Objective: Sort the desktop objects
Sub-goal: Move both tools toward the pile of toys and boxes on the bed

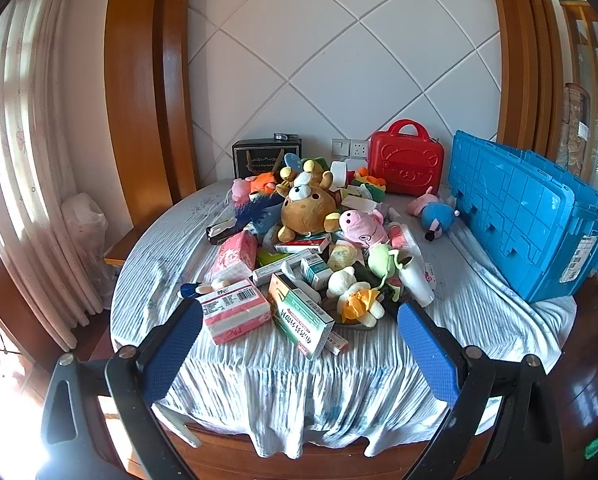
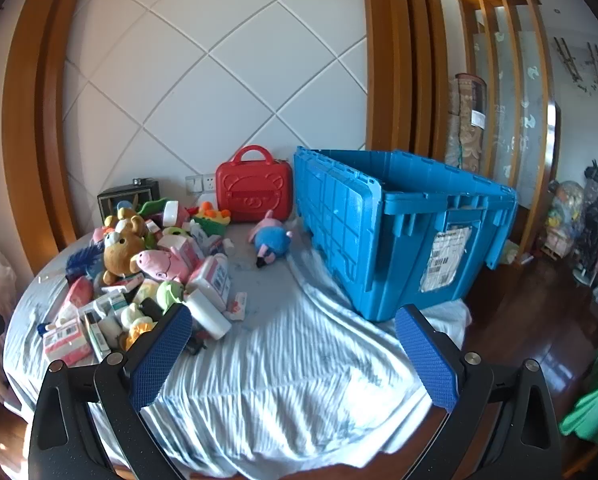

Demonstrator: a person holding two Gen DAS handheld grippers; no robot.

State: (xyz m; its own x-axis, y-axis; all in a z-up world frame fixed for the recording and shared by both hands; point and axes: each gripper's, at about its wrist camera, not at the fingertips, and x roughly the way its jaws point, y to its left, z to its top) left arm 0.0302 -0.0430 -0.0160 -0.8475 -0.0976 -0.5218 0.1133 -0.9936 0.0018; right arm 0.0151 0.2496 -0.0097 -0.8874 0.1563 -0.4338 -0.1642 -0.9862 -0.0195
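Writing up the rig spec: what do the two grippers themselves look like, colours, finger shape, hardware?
Both match: the left gripper and right gripper have black frames with triangular cut-outs and round silver bolts. Each finger carries a blue pad with a fine knurled texture and rounded tip. No cables, markings or sleeves are visible.

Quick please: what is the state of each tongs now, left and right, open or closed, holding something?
Left tongs: open, holding nothing.
Right tongs: open, holding nothing.
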